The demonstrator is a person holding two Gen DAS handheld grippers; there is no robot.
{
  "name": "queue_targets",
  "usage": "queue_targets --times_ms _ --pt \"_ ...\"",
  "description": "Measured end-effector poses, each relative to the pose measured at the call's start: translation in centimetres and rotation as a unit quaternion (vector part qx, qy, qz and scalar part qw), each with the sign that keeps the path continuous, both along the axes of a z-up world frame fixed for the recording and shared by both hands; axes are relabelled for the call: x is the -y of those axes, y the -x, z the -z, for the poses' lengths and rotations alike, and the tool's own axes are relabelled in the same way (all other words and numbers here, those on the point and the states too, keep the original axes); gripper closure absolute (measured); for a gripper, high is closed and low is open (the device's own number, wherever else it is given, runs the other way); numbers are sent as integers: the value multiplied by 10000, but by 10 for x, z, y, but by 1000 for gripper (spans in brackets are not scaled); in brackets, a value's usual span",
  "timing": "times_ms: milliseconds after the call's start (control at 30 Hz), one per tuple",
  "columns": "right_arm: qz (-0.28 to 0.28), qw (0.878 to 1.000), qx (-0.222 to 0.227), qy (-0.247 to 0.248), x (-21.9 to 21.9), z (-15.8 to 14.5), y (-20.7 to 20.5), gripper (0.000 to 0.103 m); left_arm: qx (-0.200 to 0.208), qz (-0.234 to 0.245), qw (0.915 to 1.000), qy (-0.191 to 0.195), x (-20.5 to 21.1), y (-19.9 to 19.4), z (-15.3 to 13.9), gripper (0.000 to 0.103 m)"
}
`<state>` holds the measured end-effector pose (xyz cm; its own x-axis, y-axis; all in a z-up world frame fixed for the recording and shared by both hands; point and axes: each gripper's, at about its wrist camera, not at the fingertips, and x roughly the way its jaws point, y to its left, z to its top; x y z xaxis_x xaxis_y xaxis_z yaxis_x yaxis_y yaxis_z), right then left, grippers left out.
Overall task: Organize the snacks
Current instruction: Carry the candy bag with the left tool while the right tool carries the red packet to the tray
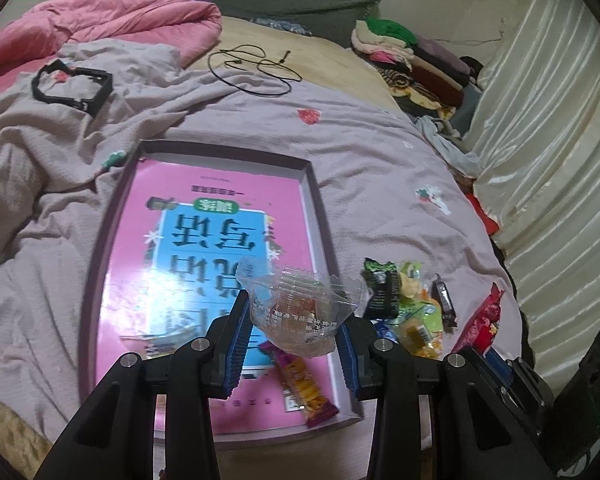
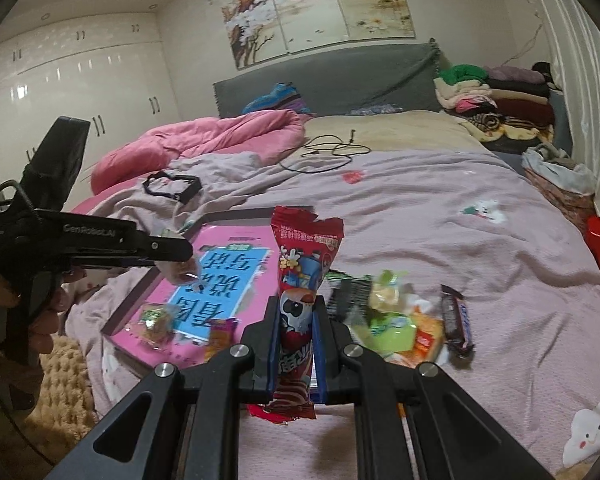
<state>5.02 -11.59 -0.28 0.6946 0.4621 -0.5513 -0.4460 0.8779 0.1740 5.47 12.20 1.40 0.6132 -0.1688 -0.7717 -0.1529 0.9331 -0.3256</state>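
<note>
My left gripper [image 1: 296, 320] is shut on a clear crinkly snack packet [image 1: 300, 308] and holds it above the near end of a shallow box [image 1: 314, 184] lined with a pink book. An orange snack bar [image 1: 304, 384] and a small clear packet [image 1: 160, 340] lie in the box. My right gripper [image 2: 297, 320] is shut on a red snack packet [image 2: 300, 264], held upright above the bed. A pile of loose snacks [image 2: 400, 320] lies on the blanket right of the box, also in the left wrist view [image 1: 408, 304]. The left gripper shows in the right wrist view [image 2: 176, 256] over the box [image 2: 140, 292].
The bed has a lilac blanket [image 1: 380, 160], a pink quilt [image 1: 120, 20], a black cable [image 1: 252, 68] and a black frame part [image 1: 72, 88]. Folded clothes [image 1: 412, 56] are stacked at the far right. A white curtain [image 1: 548, 140] runs along the right.
</note>
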Motion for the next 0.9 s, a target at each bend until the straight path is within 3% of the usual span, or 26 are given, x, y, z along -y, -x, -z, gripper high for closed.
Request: queue_targets --times_ms 633,900 --pt "-549 9985 60 71 -48 -6 10 88 -90 -254 9996 -53 -39 29 5 63" --pt "-650 9978 33 83 -63 -6 6 89 -175 -64 9997 -171 -32 35 12 63"
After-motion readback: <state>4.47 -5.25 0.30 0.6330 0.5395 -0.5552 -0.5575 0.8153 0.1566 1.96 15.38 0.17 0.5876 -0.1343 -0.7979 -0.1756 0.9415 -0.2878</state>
